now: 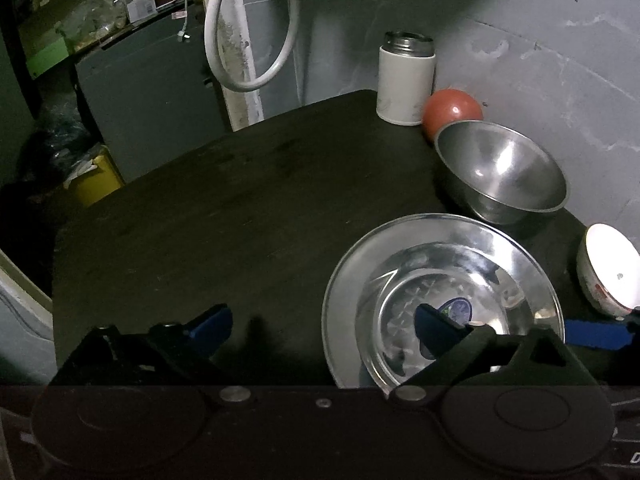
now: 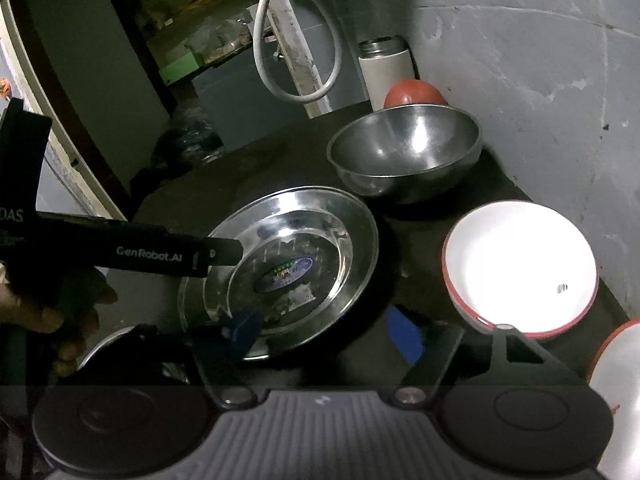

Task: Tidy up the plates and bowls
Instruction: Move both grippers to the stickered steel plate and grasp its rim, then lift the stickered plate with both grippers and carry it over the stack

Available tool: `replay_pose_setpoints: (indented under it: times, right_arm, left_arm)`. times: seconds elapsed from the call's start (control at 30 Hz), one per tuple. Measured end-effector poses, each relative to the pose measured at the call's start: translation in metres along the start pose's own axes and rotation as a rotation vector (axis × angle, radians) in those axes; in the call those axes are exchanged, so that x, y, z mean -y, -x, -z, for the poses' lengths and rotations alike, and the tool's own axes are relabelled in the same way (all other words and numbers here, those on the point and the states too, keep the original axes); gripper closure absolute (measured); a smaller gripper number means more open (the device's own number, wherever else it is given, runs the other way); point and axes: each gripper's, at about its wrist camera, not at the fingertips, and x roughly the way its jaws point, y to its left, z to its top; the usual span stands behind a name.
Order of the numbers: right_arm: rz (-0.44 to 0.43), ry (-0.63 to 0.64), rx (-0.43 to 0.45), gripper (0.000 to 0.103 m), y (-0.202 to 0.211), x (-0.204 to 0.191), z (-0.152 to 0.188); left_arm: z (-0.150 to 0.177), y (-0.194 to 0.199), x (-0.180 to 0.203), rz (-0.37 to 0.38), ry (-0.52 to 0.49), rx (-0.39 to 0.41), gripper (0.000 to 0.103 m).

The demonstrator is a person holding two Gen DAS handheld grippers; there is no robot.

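A steel plate with a blue sticker lies on the dark table. My left gripper is open and straddles the plate's left rim, with one blue pad over the plate and the other outside it. Behind the plate stands a steel bowl, and to the right a white bowl with a red rim. In the right wrist view my right gripper is open at the near rim of the steel plate, with the rim between its pads. The steel bowl and the white bowl lie beyond.
A white flask and a red round object stand at the table's far corner by the wall. A second white bowl sits at the near right. A hand holds the left gripper. A white hose hangs behind the table.
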Motion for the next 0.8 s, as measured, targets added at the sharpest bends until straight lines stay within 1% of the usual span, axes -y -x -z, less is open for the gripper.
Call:
replay_pose_setpoints:
  times: [0.07, 0.1, 0.23, 0.27, 0.3, 0.37, 0.5, 0.57, 0.8]
  right_arm:
    - [0.002, 0.003, 0.001, 0.037, -0.001, 0.0, 0.0]
    - [0.005, 0.006, 0.001, 0.039, -0.001, 0.0, 0.0]
    - [0.008, 0.005, -0.002, 0.051, -0.004, 0.001, -0.001]
    - [0.014, 0.007, -0.002, 0.056, -0.004, 0.001, -0.001]
    - [0.02, 0.012, -0.002, 0.058, -0.004, 0.001, -0.001]
    - [0.024, 0.015, -0.002, 0.063, -0.005, 0.001, -0.002]
    - [0.036, 0.035, 0.002, 0.068, -0.004, -0.001, -0.003]
    - [0.049, 0.049, 0.002, 0.07, -0.004, -0.003, -0.004]
    - [0.085, 0.075, -0.007, 0.07, -0.006, -0.009, -0.006]
  left_arm:
    - [0.0, 0.0, 0.0, 0.008, 0.0, -0.002, 0.014]
    - [0.0, 0.0, 0.0, 0.013, 0.003, -0.002, 0.019]
    - [0.002, 0.001, -0.001, 0.034, 0.017, -0.008, 0.034]
    - [0.002, 0.001, -0.001, 0.037, 0.022, -0.012, 0.042]
    - [0.003, 0.0, -0.001, 0.038, 0.026, -0.017, 0.052]
    - [0.004, -0.001, -0.001, 0.038, 0.037, -0.026, 0.062]
    - [0.007, -0.001, -0.003, 0.057, 0.077, -0.029, 0.076]
    - [0.009, 0.0, -0.001, 0.049, 0.078, -0.024, 0.076]
    - [0.014, 0.007, 0.001, 0.042, 0.096, -0.018, 0.077]
